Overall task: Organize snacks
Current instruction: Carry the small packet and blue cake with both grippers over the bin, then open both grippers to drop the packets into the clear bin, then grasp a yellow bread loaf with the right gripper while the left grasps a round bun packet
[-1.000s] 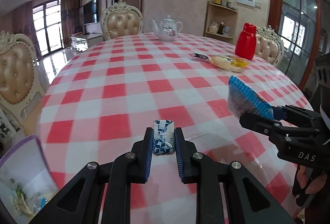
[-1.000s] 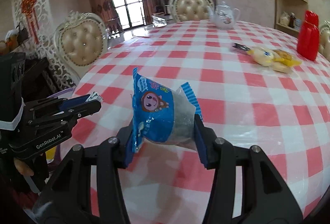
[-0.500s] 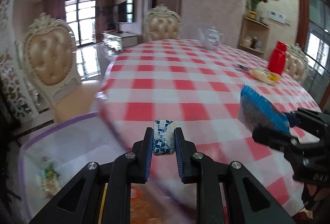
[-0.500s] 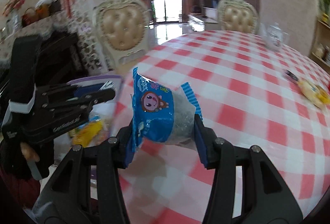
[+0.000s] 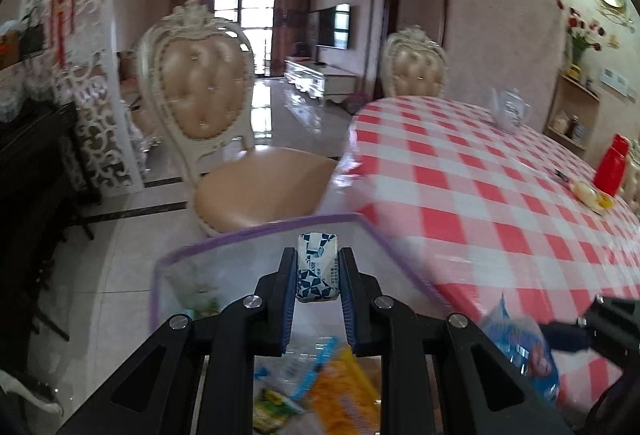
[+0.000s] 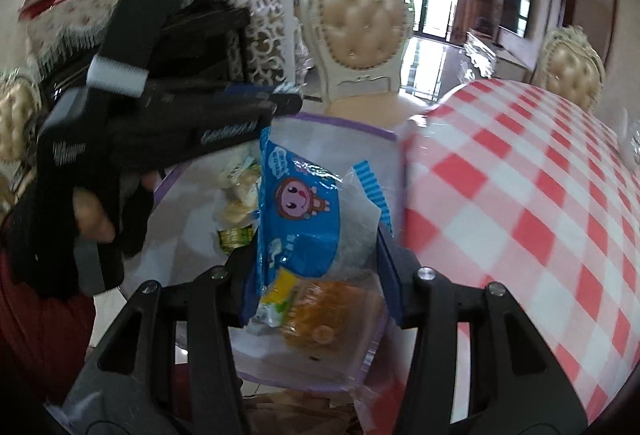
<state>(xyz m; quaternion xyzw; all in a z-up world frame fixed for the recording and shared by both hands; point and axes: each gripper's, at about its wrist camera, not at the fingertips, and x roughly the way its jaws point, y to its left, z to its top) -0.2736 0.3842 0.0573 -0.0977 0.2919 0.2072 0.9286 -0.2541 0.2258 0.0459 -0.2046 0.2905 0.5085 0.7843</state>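
My left gripper (image 5: 318, 271) is shut on a small blue-and-white wrapped candy (image 5: 317, 265) and holds it above a clear bin with a purple rim (image 5: 256, 231) beside the table. My right gripper (image 6: 316, 231) is shut on a blue cartoon snack bag (image 6: 298, 211), also over the bin (image 6: 340, 125). The bin holds several snacks, among them an orange packet (image 6: 324, 309) and a green one (image 5: 272, 409). The left gripper shows in the right wrist view (image 6: 280, 97), the blue bag in the left wrist view (image 5: 524, 351).
The round table with a red-and-white checked cloth (image 5: 500, 187) lies to the right. On it are a yellow snack packet (image 5: 592, 195), a red jug (image 5: 610, 171) and a white teapot (image 5: 510, 109). A cream padded chair (image 5: 208, 107) stands behind the bin.
Both grippers have swung left off the table with their snacks and now hang over the bin. Neither grip has changed.
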